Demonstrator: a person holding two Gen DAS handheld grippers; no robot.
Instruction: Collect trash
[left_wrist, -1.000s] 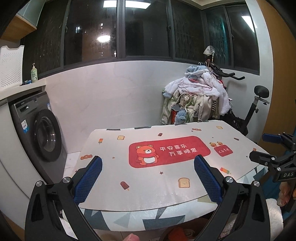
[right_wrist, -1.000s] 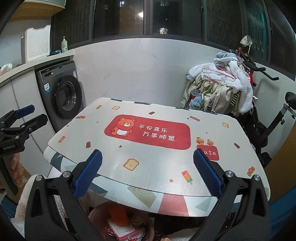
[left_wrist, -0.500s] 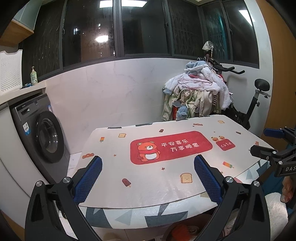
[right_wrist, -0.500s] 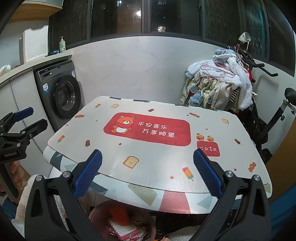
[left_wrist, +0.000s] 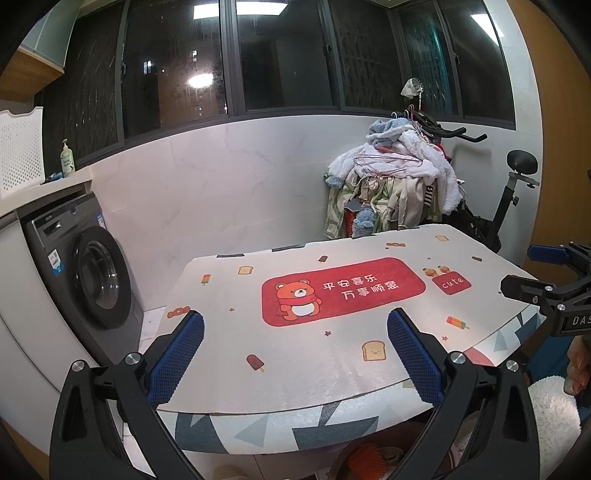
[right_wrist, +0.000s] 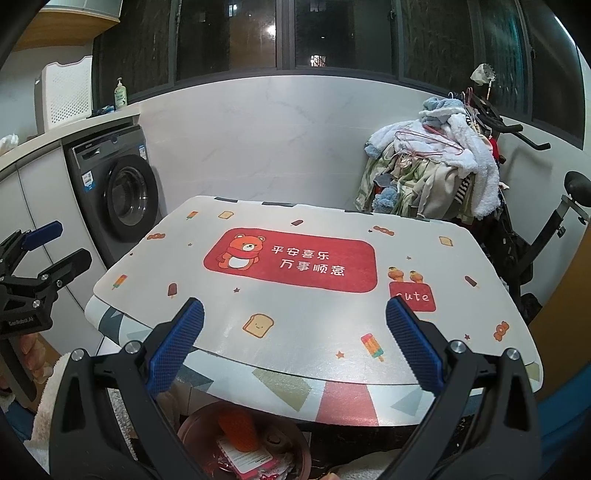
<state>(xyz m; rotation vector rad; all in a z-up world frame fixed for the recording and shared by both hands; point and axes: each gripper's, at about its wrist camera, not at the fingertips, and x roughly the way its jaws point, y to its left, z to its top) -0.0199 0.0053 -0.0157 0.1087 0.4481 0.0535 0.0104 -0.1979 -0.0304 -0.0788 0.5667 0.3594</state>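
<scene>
Above the near counter (left_wrist: 295, 354) edge, my left gripper (left_wrist: 295, 354) and right gripper (right_wrist: 294, 343) have risen slightly, fingers still spread wide, holding nothing.

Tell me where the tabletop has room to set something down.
The whole mat-covered table is bare, from the washing machine side to the clothes pile. Crowded only below the near edge: the bin holds trash.

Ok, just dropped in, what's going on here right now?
A person holds both grippers open and empty in front of the table. The left gripper and right gripper touch nothing. The mat shows only printed pictures, no loose trash. The bin below the near edge already holds wrappers and something orange.
</scene>
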